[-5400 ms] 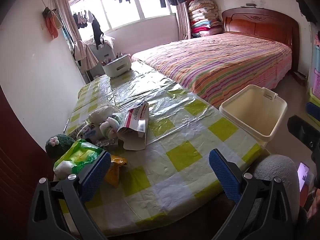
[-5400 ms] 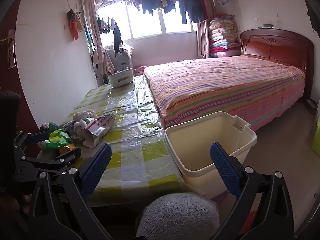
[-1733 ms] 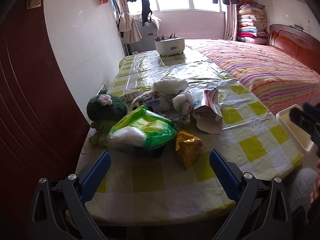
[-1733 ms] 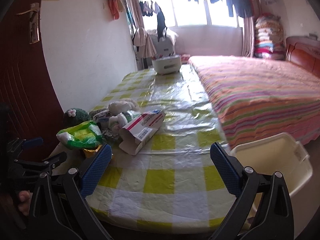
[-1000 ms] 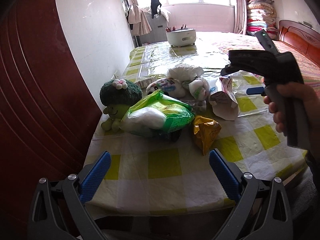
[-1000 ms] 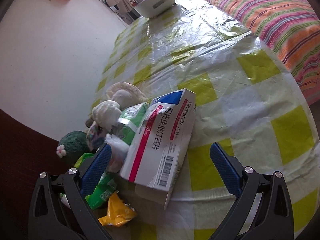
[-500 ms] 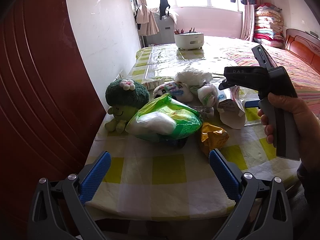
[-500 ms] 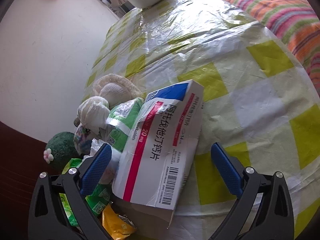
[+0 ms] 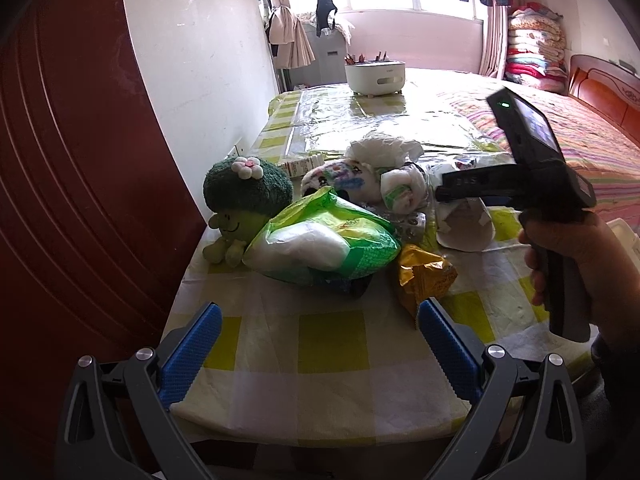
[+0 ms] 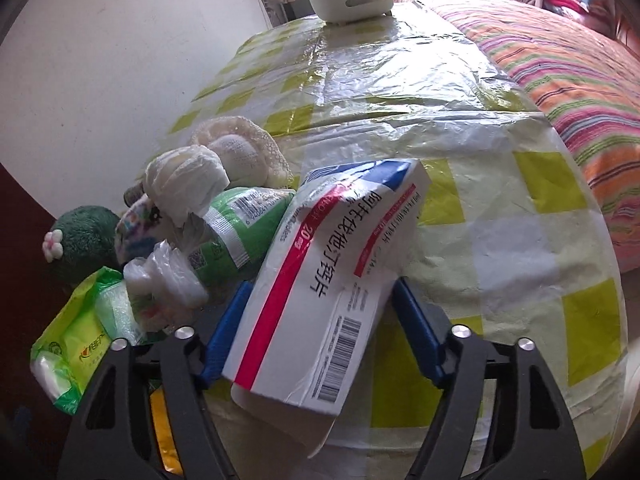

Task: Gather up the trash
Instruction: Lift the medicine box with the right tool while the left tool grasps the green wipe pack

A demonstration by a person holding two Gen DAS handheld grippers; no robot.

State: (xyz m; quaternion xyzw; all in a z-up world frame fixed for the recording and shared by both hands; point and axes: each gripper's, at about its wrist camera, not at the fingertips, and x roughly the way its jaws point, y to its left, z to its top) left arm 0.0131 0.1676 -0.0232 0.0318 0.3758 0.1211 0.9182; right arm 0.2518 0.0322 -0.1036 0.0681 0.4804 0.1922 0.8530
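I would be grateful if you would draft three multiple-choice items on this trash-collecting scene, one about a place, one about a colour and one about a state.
1. Where is the white pen holder?
A. At the table's far end, near the window
B. On the bed
C. Beside the plush toy

2. What colour is the crumpled snack wrapper in front of the green bag?
A. Blue
B. Yellow-orange
C. White

3. What is the state of the right gripper?
A. Wide open over bare cloth
B. Shut with nothing in it
C. Its fingers on either side of the medicine box

Answers:
1. A, it stands past all the clutter, under the window.
2. B, its foil is golden yellow.
3. C, both blue pads flank the box, having just been closing on it; the left gripper is open and empty.
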